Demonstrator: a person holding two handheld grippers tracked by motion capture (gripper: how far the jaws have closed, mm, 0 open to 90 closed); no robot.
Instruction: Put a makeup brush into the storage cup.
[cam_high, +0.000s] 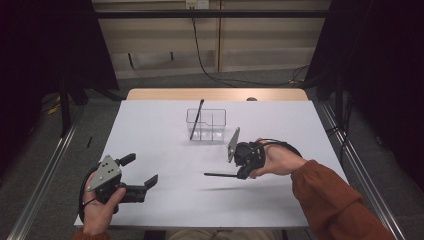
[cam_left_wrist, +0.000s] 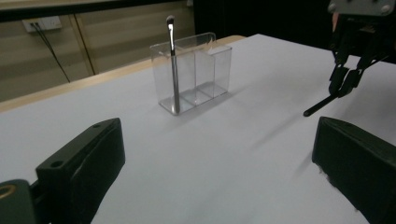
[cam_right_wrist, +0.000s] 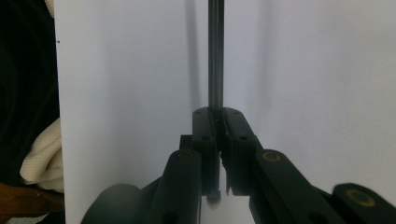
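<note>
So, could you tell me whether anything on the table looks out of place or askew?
Nothing stands out. One slim dark brush leans in the clear plastic divided holder, and the right gripper holds another thin dark brush level above the white table.

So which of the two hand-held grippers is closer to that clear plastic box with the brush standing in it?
The right. The right gripper, its fingers shut on a thin dark brush, is just in front of the clear box and slightly right. The left gripper, open, sits farther off at the near left.

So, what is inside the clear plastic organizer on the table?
One makeup brush stands tilted in the left compartment of the clear organizer, its bristle end sticking out above the rim. The other compartments look empty through the clear walls; nothing seems covered.
</note>
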